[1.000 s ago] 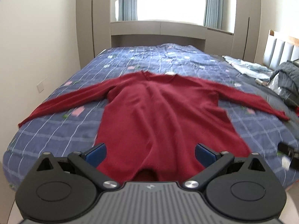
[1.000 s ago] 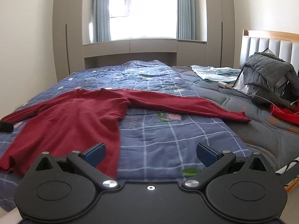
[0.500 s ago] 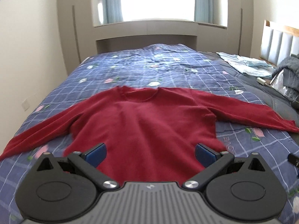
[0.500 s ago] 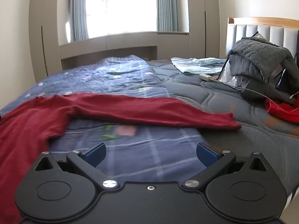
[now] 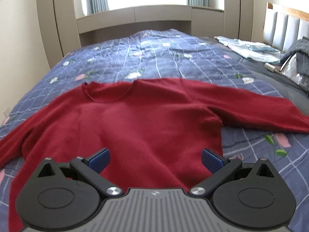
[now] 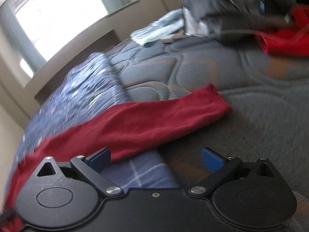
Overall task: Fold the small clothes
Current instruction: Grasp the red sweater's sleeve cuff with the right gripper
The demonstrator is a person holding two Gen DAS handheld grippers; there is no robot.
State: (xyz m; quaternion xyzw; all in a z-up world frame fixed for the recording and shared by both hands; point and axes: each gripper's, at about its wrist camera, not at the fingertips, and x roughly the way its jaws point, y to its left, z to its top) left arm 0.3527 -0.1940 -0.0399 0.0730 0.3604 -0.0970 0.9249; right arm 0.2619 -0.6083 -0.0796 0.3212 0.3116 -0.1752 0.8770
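My right gripper [image 6: 155, 157], jaws apart and empty, is nearer the sweater's [image 5: 146, 127] right sleeve [image 6: 154, 119], which runs from 8 to 2 o'clock on the bed [image 6: 260, 104], cuff [image 6: 219, 100] at 1 o'clock; left gripper [image 5: 155, 157], jaws apart, faces the body.

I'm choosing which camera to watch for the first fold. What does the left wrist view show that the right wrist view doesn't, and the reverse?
Left wrist only: the sweater's body and neckline, spread flat, the open left gripper over the lower body.

Right wrist only: the sleeve cuff lying on the grey quilt, ahead of the open right gripper; a bright red cloth.

Both: that sleeve, the blue bedspread, neither gripper holding anything.
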